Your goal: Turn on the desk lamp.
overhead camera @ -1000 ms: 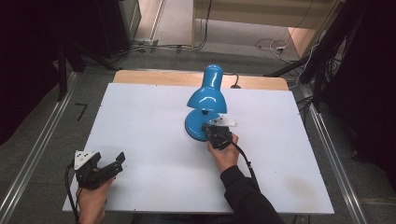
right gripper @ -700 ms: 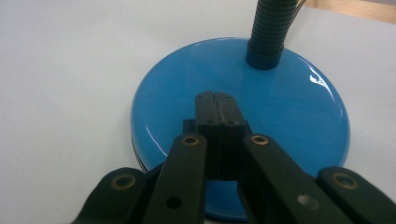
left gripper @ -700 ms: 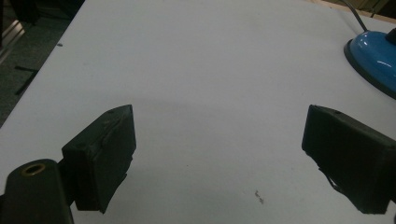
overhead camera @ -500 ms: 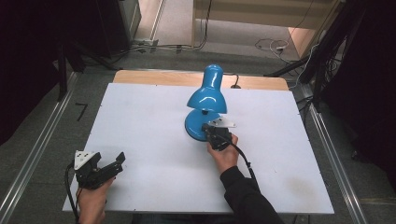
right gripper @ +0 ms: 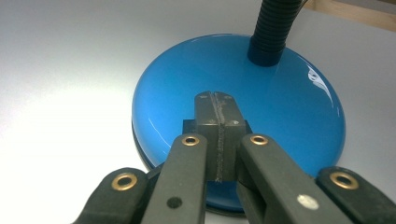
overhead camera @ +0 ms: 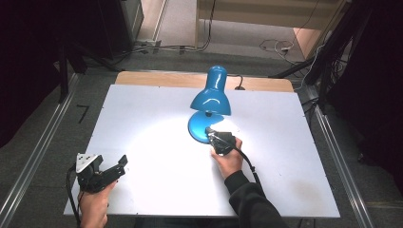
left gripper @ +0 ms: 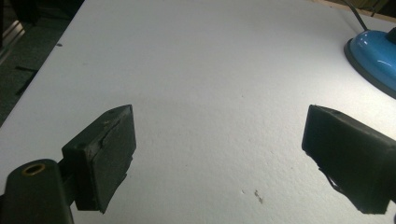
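Note:
A blue desk lamp stands at the middle back of the white table, its shade (overhead camera: 211, 97) tipped down over its round base (overhead camera: 197, 127). My right gripper (overhead camera: 215, 136) is shut, and its tips rest on the near part of the base. In the right gripper view the jaws (right gripper: 216, 100) are pressed flat together over the blue base (right gripper: 289, 93), with a small dark block (right gripper: 187, 126) just beneath them and the black ribbed neck (right gripper: 273, 28) behind. My left gripper (overhead camera: 119, 165) hangs open near the front left corner. Nothing lies between its pads (left gripper: 105, 154); the lamp base (left gripper: 373, 53) shows far right.
The white table top (overhead camera: 142, 114) looks brighter just left of the lamp base. A wooden strip (overhead camera: 157, 78) runs along its far edge. Cables (overhead camera: 166, 47) lie on the floor behind, and metal rails (overhead camera: 43, 142) flank the table.

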